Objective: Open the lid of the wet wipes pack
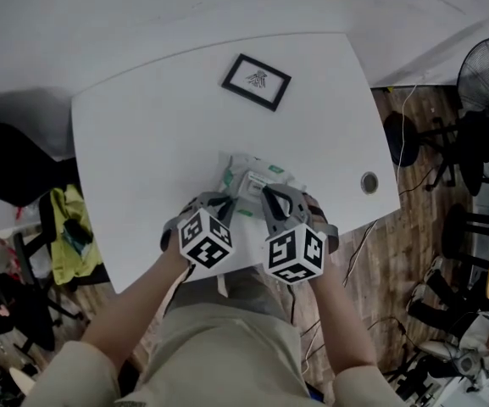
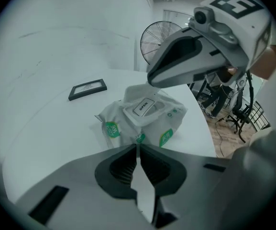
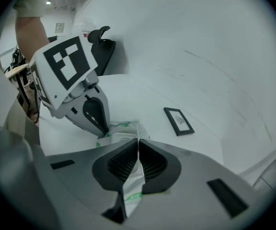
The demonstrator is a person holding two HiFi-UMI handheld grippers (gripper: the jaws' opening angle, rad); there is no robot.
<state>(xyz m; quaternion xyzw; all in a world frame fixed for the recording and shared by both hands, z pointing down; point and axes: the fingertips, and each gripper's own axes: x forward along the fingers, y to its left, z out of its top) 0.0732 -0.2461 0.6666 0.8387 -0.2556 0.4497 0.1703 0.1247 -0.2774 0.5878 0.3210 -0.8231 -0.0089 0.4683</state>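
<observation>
The wet wipes pack (image 1: 257, 176) is white with green labels and lies near the front edge of the white table (image 1: 142, 142). In the left gripper view its flat lid (image 2: 145, 108), printed OPEN, lies closed on top of the pack (image 2: 142, 121). My left gripper (image 1: 227, 202) is shut, its tips (image 2: 138, 146) pinching the pack's near edge. My right gripper (image 1: 268, 195) is shut on the wrapper at the pack's other end; white film with green print shows between its jaws (image 3: 138, 145). From the left gripper view, the right gripper (image 2: 149, 82) holds that end slightly raised.
A small black picture frame (image 1: 256, 81) lies farther back on the table. A round cable grommet (image 1: 369, 182) sits near the right edge. A standing fan (image 1: 486, 70) and cables are on the wooden floor at the right, and a black chair (image 1: 7, 159) at the left.
</observation>
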